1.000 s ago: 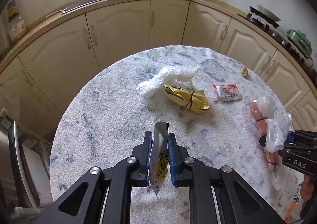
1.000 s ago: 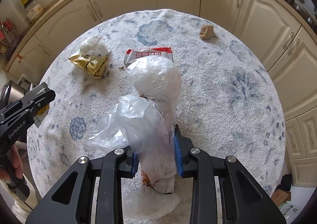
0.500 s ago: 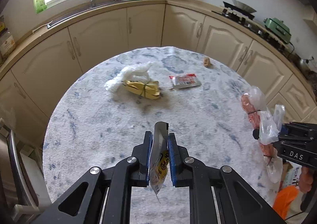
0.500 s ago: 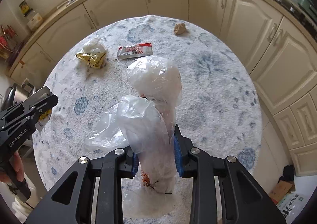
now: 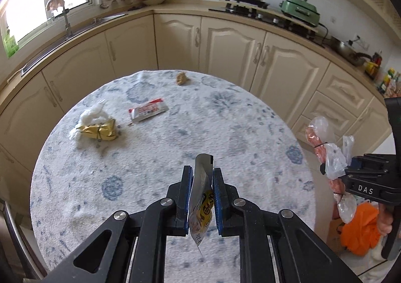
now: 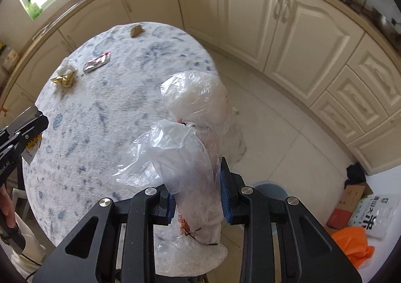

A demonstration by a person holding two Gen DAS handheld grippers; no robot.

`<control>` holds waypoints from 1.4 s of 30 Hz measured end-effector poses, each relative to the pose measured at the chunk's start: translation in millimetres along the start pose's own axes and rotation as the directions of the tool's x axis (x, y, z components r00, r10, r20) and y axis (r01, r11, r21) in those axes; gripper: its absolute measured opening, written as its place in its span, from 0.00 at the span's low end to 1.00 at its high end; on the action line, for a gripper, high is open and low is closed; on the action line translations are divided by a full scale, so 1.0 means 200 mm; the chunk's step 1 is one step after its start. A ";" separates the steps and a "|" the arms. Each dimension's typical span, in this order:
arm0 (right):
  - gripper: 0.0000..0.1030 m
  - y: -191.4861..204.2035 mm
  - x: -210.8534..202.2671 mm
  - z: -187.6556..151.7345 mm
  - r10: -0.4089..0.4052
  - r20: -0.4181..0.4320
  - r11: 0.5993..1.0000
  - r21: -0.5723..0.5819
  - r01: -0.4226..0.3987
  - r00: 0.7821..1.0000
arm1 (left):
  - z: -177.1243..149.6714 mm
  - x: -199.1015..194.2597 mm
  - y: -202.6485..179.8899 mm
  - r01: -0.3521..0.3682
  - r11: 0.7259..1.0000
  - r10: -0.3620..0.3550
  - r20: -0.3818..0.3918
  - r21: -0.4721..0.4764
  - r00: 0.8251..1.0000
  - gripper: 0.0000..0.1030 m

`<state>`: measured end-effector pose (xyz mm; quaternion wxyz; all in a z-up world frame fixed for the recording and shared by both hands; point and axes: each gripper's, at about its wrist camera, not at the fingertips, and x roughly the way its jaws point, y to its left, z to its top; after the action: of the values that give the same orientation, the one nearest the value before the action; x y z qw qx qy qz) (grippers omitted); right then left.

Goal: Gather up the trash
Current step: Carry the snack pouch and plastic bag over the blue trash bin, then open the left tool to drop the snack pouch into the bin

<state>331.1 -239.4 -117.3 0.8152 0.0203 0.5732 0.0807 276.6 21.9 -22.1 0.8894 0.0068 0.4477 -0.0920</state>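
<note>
My left gripper (image 5: 202,180) is shut on a silver and yellow snack wrapper (image 5: 200,197), held above the near side of the round table (image 5: 225,127). My right gripper (image 6: 196,177) is shut on a clear plastic bag (image 6: 193,132) with pinkish contents, held beyond the table's right edge over the floor; it also shows in the left wrist view (image 5: 330,157). On the table lie a gold wrapper (image 5: 99,130) with a white plastic wad (image 5: 92,114), a red and white packet (image 5: 147,113) and a small brown lump (image 5: 181,78).
Cream kitchen cabinets (image 5: 225,42) curve behind the table. An orange bag (image 6: 353,245), a white printed pack (image 6: 373,215) and a cardboard box (image 6: 348,205) lie on the tiled floor at right. A grey round bin (image 6: 273,189) shows behind my right gripper.
Both grippers have swung to the right with their loads. The right gripper and its plastic bag have gone from above the table to beyond its edge, over the floor.
</note>
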 end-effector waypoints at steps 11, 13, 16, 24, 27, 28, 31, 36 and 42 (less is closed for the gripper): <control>0.28 -0.57 -0.13 -0.29 -0.157 -0.042 0.967 0.198 0.162 0.987 | 0.09 0.12 -0.60 0.112 0.970 -0.104 -0.049 0.214 0.993 0.11; 0.28 -0.67 -0.15 -0.35 -0.174 -0.054 0.956 0.230 0.182 0.983 | 0.09 0.16 -0.70 0.137 0.959 -0.123 -0.074 0.246 0.990 0.11; 0.28 -0.77 -0.17 -0.41 -0.197 -0.063 0.942 0.266 0.207 0.978 | 0.10 0.22 -0.86 0.172 0.940 -0.146 -0.111 0.294 0.983 0.11; 0.28 -1.02 -0.20 -0.58 -0.228 -0.102 0.902 0.354 0.249 0.968 | 0.09 0.40 -1.28 0.227 0.883 -0.163 -0.186 0.410 0.969 0.11; 0.28 -1.09 -0.20 -0.63 -0.235 -0.112 0.888 0.379 0.260 0.966 | 0.08 0.48 -1.42 0.243 0.860 -0.162 -0.213 0.449 0.964 0.11; 0.28 -1.11 -0.21 -0.65 -0.236 -0.115 0.884 0.386 0.263 0.965 | 0.07 0.51 -1.47 0.249 0.851 -0.160 -0.225 0.461 0.961 0.11; 0.28 -1.18 -0.20 -0.71 -0.249 -0.130 0.867 0.411 0.281 0.960 | 0.06 0.61 -1.60 0.264 0.830 -0.151 -0.258 0.491 0.954 0.11; 0.28 -1.28 -0.18 -0.82 -0.251 -0.169 0.838 0.455 0.301 0.953 | 0.06 0.78 -1.78 0.296 0.796 -0.145 -0.308 0.529 0.940 0.11; 0.28 -1.37 -0.12 -0.95 -0.229 -0.208 0.811 0.499 0.305 0.951 | 0.05 1.02 -1.94 0.325 0.776 -0.138 -0.357 0.541 0.924 0.12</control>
<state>175.1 -525.7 -193.8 0.7398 0.1558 0.6254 -0.1934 338.2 -392.6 -151.5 0.7466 0.2408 0.5224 -0.3343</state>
